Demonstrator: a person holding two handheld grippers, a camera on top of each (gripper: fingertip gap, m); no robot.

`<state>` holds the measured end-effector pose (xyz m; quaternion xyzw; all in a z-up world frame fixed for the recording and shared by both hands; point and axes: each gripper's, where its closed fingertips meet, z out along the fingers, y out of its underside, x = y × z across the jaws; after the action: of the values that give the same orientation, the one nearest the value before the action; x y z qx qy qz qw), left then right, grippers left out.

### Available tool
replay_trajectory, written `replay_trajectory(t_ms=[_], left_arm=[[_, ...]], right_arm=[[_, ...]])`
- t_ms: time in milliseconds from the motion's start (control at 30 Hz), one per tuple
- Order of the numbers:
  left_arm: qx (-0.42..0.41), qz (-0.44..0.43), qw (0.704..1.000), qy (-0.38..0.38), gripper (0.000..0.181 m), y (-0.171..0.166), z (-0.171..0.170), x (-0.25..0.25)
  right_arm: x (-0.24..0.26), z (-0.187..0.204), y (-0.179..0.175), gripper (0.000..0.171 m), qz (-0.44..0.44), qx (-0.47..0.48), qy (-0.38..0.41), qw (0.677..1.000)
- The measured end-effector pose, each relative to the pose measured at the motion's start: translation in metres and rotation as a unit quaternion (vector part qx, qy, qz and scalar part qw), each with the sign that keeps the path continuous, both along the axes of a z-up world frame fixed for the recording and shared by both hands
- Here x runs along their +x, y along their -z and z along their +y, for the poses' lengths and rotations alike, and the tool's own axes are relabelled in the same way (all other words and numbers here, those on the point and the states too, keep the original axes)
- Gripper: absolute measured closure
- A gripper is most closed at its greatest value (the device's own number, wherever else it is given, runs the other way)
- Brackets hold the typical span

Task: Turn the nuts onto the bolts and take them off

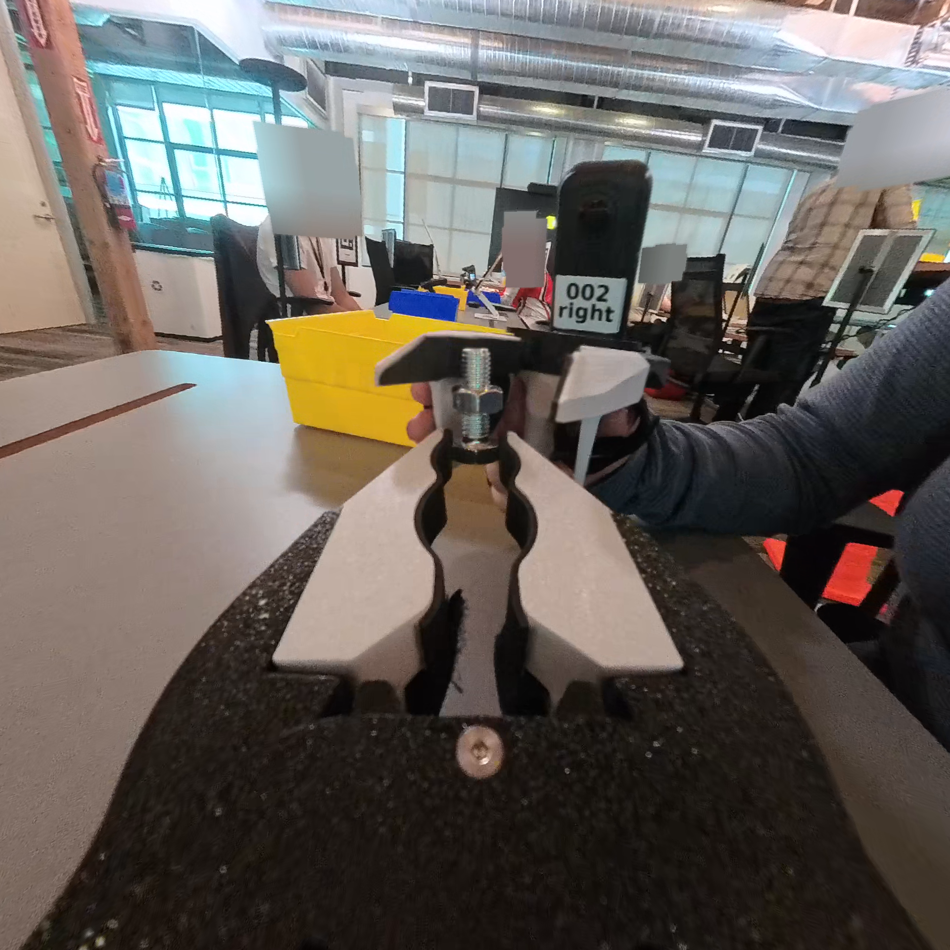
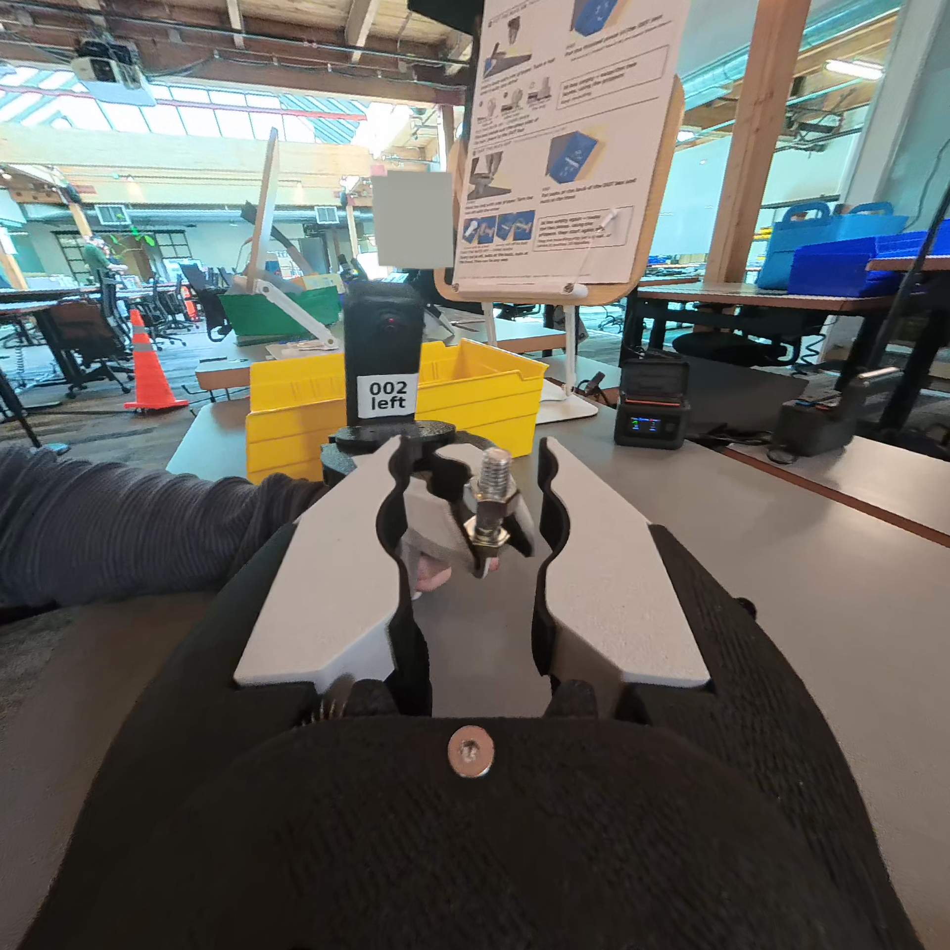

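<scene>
Silver bolt: it stands upright in the air above the grey table, thread end up, and my left gripper pinches its head at the very tips of the fingers.
Hex nut: it sits about halfway down the thread, already turned on.
Right gripper: its fingers are spread wide and hold nothing. In its own view the bolt stands between them, and I cannot tell if they touch the nut.
What could go wrong: I think the bolt could tip or slip out, because only the thin head is pinched. If I close the right fingers crooked on the nut, the push may twist the bolt loose and drop it on the table.
Yellow bin: it stands just behind on the table.
Writing: each gripper's black camera post wears a small white sticker with printed words. A printed instruction sheet with pictures stands on a board behind the bin.
</scene>
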<state>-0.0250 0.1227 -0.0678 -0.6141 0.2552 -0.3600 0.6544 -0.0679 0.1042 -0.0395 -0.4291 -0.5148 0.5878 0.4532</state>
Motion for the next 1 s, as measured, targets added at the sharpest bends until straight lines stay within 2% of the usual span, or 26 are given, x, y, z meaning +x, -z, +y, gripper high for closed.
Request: replay_trajectory(t_ms=[100,167,267,433,500,600,667,733,900,1000], left_arm=[[0.001,-0.035,0.998,-0.048,0.165,-0.006,0.009,-0.019],[-0.002,-0.073,0.993,-0.090,0.165,-0.011,0.015,-0.038],[-0.003,-0.117,0.991,-0.059,0.166,-0.019,0.009,-0.042],[-0.009,-0.043,0.999,0.023,0.166,-0.007,-0.004,-0.003],[-0.008,-0.035,0.999,0.009,0.166,-0.005,-0.001,-0.001],[0.001,-0.066,0.996,-0.062,0.165,-0.011,0.010,-0.027],[-0.005,-0.084,0.990,-0.110,0.166,-0.012,0.016,-0.047],[-0.004,-0.083,0.991,-0.109,0.165,-0.012,0.013,-0.050],[0.022,0.029,0.994,-0.107,0.165,0.000,0.012,-0.026],[0.035,0.057,0.992,-0.106,0.165,0.003,0.011,-0.019]], right_arm=[[0.000,-0.001,-0.001,0.119,0.003,0.008,0.003,1.000],[0.004,0.002,-0.006,0.127,0.010,0.004,0.002,1.000],[0.004,0.008,-0.007,0.125,0.013,0.001,0.018,1.000],[0.000,-0.002,-0.001,0.121,0.000,0.006,0.002,1.000],[0.000,-0.007,0.001,0.122,-0.006,0.010,-0.010,1.000],[0.001,-0.002,-0.002,0.116,-0.001,0.008,0.004,1.000],[0.007,-0.002,-0.006,0.137,0.003,0.003,-0.012,1.000],[0.007,0.007,-0.009,0.134,0.010,-0.003,0.014,1.000],[0.005,0.015,-0.004,0.145,-0.005,-0.002,0.046,0.999],[0.005,0.019,-0.002,0.148,-0.012,-0.006,0.060,0.998]])
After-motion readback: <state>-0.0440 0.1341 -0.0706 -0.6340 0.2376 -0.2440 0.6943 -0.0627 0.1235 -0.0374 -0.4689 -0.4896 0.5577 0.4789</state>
